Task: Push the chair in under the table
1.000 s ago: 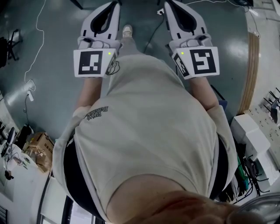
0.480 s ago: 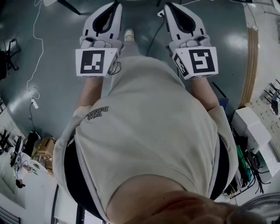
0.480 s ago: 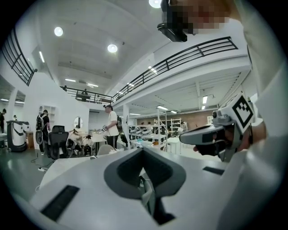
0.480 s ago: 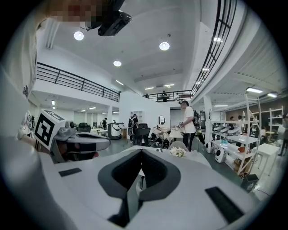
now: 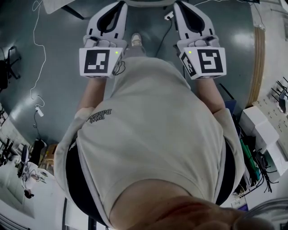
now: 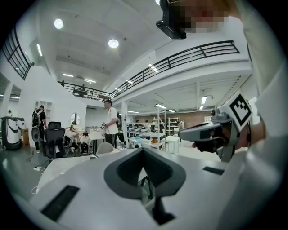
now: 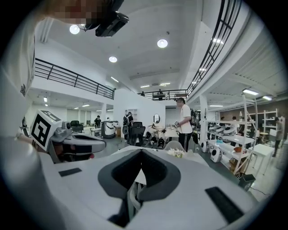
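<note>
In the head view my left gripper (image 5: 118, 4) and right gripper (image 5: 177, 4) point forward side by side at chest height, both shut and holding nothing. A pale grey rounded edge (image 5: 148, 2) shows at the top border between their tips; I cannot tell if it is the chair. In the left gripper view the left gripper (image 6: 143, 150) stands before a white table (image 6: 58, 167), with a grey chair back (image 6: 104, 147) beyond. From the right gripper (image 7: 141, 152) I see the same table (image 7: 122, 150) and grey chair back (image 7: 174, 145).
A white table corner (image 5: 60, 4) lies top left, over a dark floor with a white cable (image 5: 38, 27). My shoe (image 5: 136, 39) is between the grippers. White boxes (image 5: 258, 130) stand at right. A person (image 7: 184, 122) stands behind the table near a black office chair (image 6: 54, 139).
Both grippers have moved forward together, still shut. The floor has slid down the head view. The white table corner and the pale grey edge have come in at the top.
</note>
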Demonstrator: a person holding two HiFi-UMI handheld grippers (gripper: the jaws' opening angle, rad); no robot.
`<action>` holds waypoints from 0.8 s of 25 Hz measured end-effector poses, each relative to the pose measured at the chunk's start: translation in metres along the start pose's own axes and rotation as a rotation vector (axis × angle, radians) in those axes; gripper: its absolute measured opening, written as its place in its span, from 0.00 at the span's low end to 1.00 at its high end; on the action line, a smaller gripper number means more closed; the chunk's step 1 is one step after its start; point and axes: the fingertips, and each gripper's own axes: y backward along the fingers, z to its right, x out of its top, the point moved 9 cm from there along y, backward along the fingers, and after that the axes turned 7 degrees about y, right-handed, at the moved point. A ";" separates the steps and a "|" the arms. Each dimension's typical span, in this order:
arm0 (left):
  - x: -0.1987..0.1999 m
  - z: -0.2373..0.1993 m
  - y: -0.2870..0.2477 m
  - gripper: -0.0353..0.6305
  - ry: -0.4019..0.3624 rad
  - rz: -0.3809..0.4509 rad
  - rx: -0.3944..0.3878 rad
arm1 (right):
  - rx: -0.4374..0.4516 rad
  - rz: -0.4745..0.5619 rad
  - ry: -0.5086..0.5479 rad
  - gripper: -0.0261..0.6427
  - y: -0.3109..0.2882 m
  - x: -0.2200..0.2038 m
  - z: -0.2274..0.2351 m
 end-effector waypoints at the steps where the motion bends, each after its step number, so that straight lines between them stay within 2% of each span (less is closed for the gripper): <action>1: 0.000 -0.007 -0.003 0.07 -0.003 0.000 -0.005 | -0.010 -0.001 0.000 0.05 -0.007 0.001 -0.001; 4: 0.001 -0.026 -0.010 0.07 -0.004 0.003 -0.026 | -0.033 -0.006 0.003 0.05 -0.025 0.006 -0.003; 8: 0.004 -0.042 -0.020 0.07 0.035 -0.008 -0.054 | -0.060 -0.014 0.007 0.05 -0.041 0.011 -0.006; 13: -0.002 -0.057 -0.030 0.07 0.023 -0.004 -0.078 | -0.063 -0.038 0.026 0.05 -0.054 0.010 -0.008; 20: -0.006 -0.059 -0.046 0.07 0.028 -0.018 -0.060 | -0.051 -0.066 0.030 0.05 -0.062 0.002 0.008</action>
